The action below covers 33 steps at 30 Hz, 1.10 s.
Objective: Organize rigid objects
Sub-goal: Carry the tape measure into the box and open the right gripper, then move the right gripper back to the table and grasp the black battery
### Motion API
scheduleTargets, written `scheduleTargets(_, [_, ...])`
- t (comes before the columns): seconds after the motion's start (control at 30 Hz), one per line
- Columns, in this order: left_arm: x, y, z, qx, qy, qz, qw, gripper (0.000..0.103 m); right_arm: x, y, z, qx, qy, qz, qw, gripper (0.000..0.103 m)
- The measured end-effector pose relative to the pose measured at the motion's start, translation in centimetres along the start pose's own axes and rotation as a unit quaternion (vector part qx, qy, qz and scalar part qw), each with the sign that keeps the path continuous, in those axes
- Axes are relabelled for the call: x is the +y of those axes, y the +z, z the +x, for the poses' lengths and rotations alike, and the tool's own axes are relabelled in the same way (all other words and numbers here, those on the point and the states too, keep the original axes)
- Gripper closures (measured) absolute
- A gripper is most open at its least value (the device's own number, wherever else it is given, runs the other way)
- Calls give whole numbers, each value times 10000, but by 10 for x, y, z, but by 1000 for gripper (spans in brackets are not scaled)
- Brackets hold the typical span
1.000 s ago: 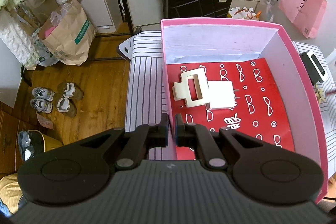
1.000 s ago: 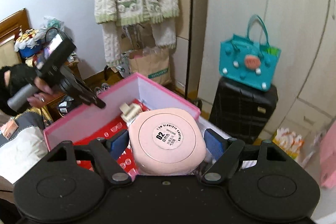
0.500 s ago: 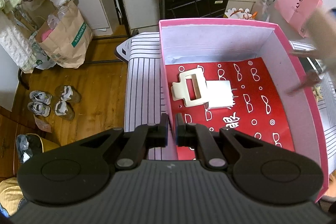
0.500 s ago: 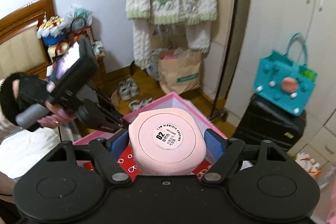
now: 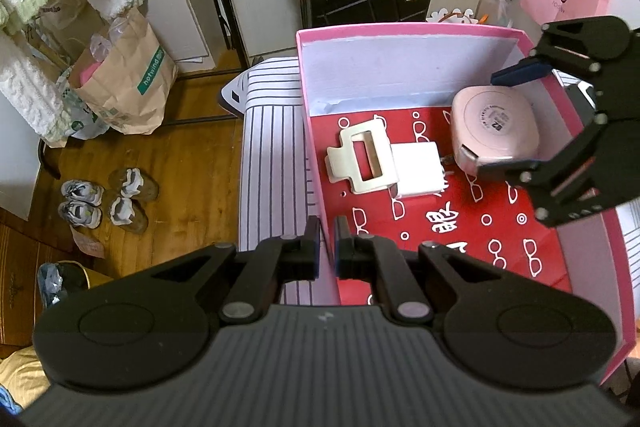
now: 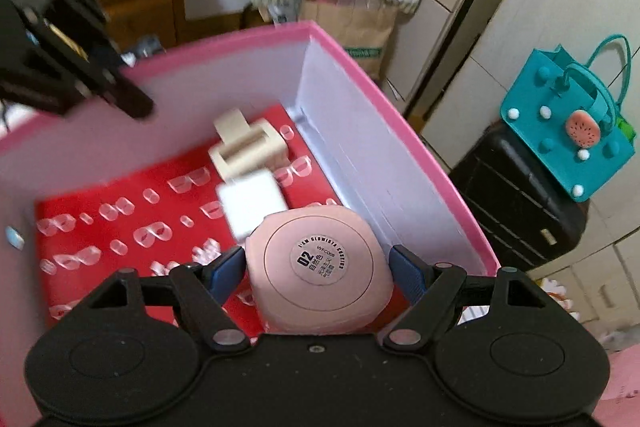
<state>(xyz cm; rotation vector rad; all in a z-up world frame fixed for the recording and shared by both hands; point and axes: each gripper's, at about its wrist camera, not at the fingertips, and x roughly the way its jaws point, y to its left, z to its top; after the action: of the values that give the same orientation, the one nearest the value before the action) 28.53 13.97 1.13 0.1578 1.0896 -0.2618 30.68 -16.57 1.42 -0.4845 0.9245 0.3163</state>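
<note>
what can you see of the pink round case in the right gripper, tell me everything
The pink case is a rounded-square compact of smooth, matte-looking plastic, with a raised circular panel on top carrying a round label printed "02" and small text. It is closed. The right gripper holds it between its blue pads, one on each side. It sits low inside the pink box, over the red patterned floor near the far right corner, beside the white charger. Whether it rests on the floor cannot be told.

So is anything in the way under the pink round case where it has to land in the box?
Nothing visible. The pink case hangs over bare red floor in the pink box; the hair clip and white charger lie off to one side.
</note>
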Motion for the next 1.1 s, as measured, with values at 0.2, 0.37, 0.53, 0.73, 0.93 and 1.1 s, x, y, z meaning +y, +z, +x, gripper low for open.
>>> scheduleTargets(0.2, [-1, -1, -1, 20, 30, -22, 10000, 97, 5, -6, 10, 40, -131, -286, 9995, 20])
scheduleTargets(0.37, [-2, -2, 0, 56, 47, -19, 10000, 97, 2, -14, -38, -724, -216, 49, 9971, 18])
scheduleTargets(0.53, [-5, -2, 0, 103, 107, 19, 9999, 97, -7, -35, -98, -1343, -75, 674, 9886, 15])
scheduleTargets(0.73, [-6, -5, -1, 129, 135, 28, 9998, 97, -8, -95, -137, -1815, 35, 1359, 9740, 15])
scheduleTargets(0.93, [-7, -3, -1, 103, 187, 44, 9998, 97, -7, -165, -135, -2108, -286, 1737, 9615, 15])
scheduleTargets(1.1, [-5, -3, -5, -22, 152, -74, 9999, 97, -5, -212, -130, -2231, -1062, 2013, 9479, 15])
